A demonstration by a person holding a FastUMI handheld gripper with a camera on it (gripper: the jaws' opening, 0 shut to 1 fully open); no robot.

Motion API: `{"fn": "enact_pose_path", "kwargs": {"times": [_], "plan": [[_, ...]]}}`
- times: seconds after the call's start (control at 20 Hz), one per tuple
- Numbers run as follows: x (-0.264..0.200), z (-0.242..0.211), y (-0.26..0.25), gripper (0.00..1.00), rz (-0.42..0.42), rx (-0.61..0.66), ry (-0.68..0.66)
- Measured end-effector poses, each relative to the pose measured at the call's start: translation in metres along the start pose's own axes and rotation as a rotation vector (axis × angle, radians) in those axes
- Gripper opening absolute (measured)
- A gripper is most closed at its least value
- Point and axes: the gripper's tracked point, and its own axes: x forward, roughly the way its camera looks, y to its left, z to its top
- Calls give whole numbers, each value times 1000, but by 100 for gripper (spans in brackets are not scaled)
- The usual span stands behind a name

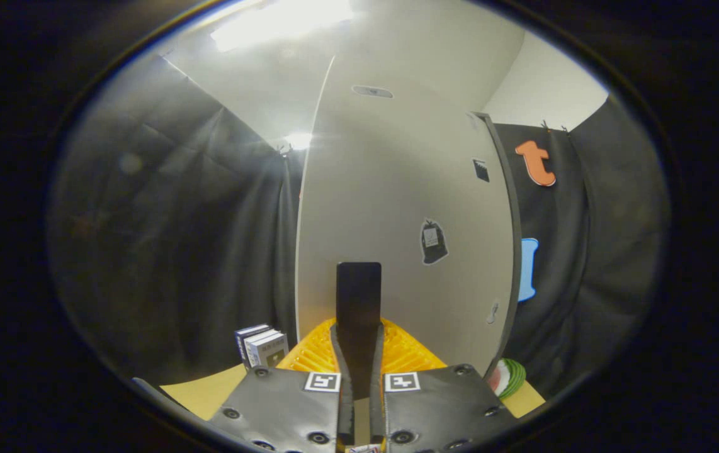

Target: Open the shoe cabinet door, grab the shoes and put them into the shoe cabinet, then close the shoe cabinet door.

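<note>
A: Biggest first: the cabinet door [397, 207] stands upright just ahead of us, long axis vertical, its face towards us. No shoe shows here.

B: Our fingers [359, 352] are nearly together with a dark flat piece between them; whether they clamp it, we cannot tell.

A: Our worry: pushing off-centre could slip us onto the orange mat [410, 352] at the counter's [208, 393] far edge, beside the boxes [263, 346].

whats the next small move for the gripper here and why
Probably pull gently back to swing the door open. The gripper looks closed on the dark handle of the pale cabinet door, which stands right ahead of the fingers with no opening visible. An orange ribbed item sits just under the fingers, so keep the pull level.
</note>
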Motion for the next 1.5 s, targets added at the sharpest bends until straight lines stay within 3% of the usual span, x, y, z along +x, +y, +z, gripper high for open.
{"fn": "enact_pose_path", "kwargs": {"times": [0.55, 1.3, 1.5], "plan": [[-56, 11, -59, 11, -53, -5, -13], [-131, 7, -197, 8, -350, -27, 9], [-148, 7, -232, 3, -432, -15, 13]]}}
